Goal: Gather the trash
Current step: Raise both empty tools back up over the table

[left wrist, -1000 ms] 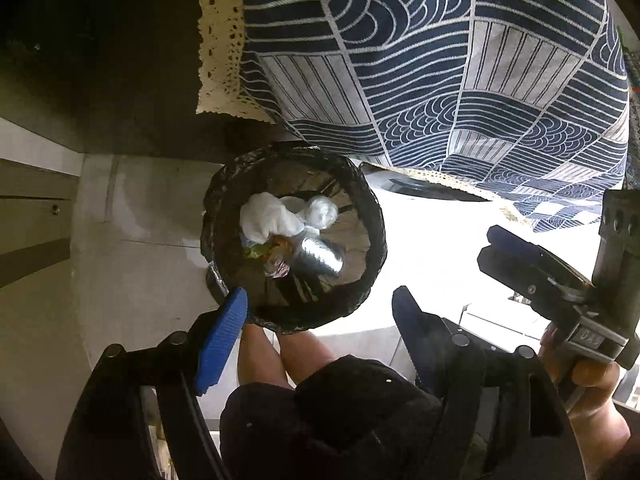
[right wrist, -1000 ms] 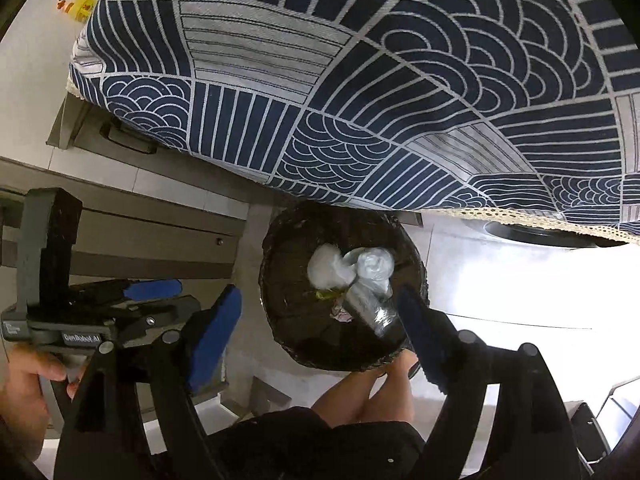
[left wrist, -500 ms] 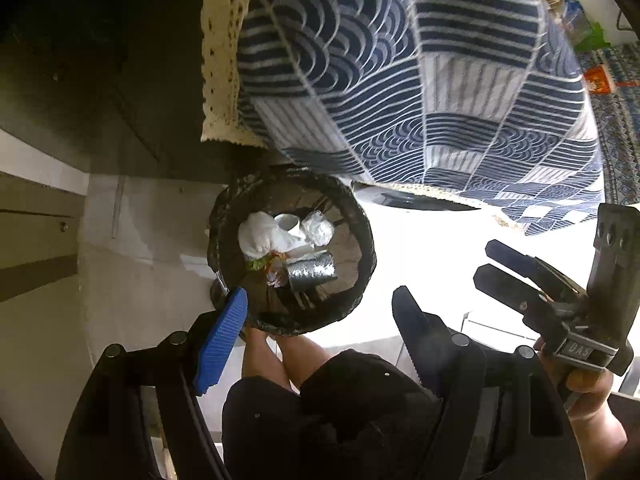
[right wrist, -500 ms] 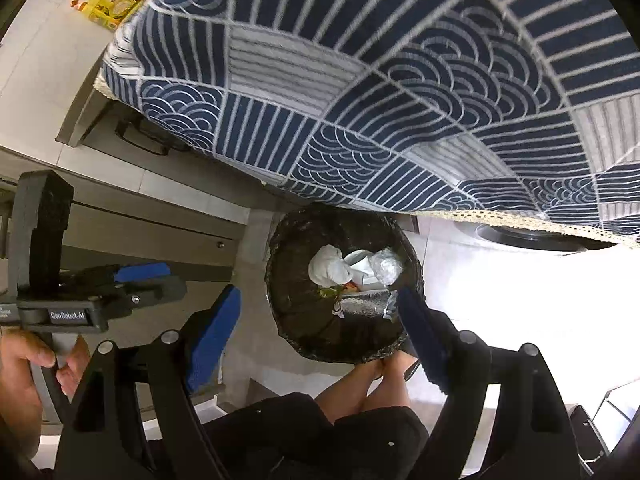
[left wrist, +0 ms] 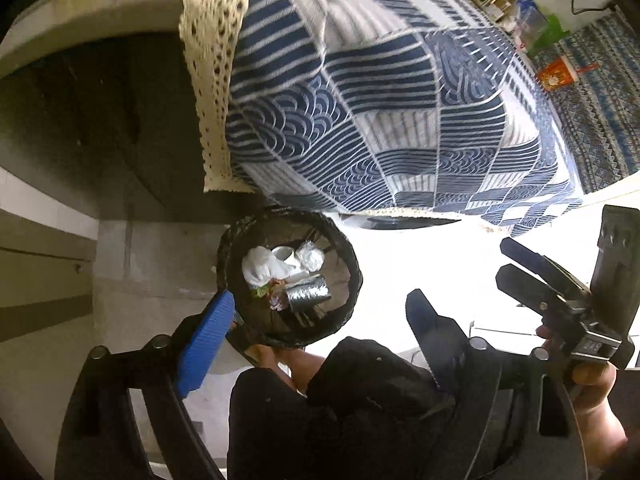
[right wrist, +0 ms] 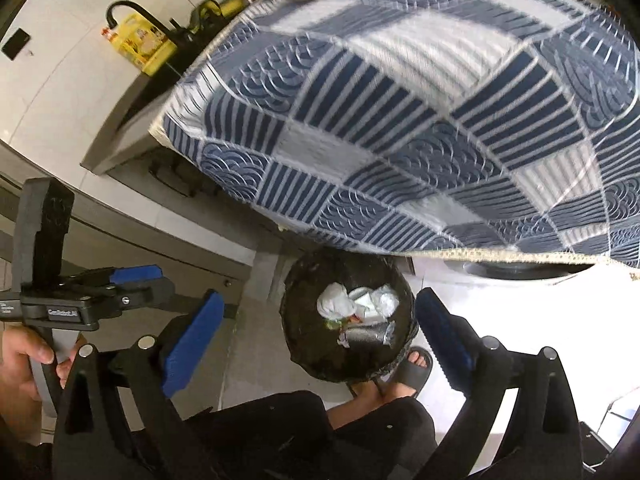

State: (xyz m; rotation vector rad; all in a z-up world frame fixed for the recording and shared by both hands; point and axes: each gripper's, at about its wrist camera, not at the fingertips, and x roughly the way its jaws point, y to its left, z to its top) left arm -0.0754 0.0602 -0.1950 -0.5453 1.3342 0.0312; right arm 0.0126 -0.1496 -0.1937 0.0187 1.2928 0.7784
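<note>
Items on the tablecloth's (left wrist: 360,92) far edge are too blurred to identify.

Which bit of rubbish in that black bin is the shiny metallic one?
The crumpled silver foil piece, lying in the bin on the side nearest the person's feet. The other pieces, the tissue wads, are matte white.

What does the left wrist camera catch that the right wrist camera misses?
Only the left wrist view shows the cream lace edging and the orange carton. Only the right wrist view shows the yellow jug with a black handle and the black sandal. Both show the round black bin holding white crumpled paper and a silver foil wrapper, beside the blue patterned tablecloth.
</note>
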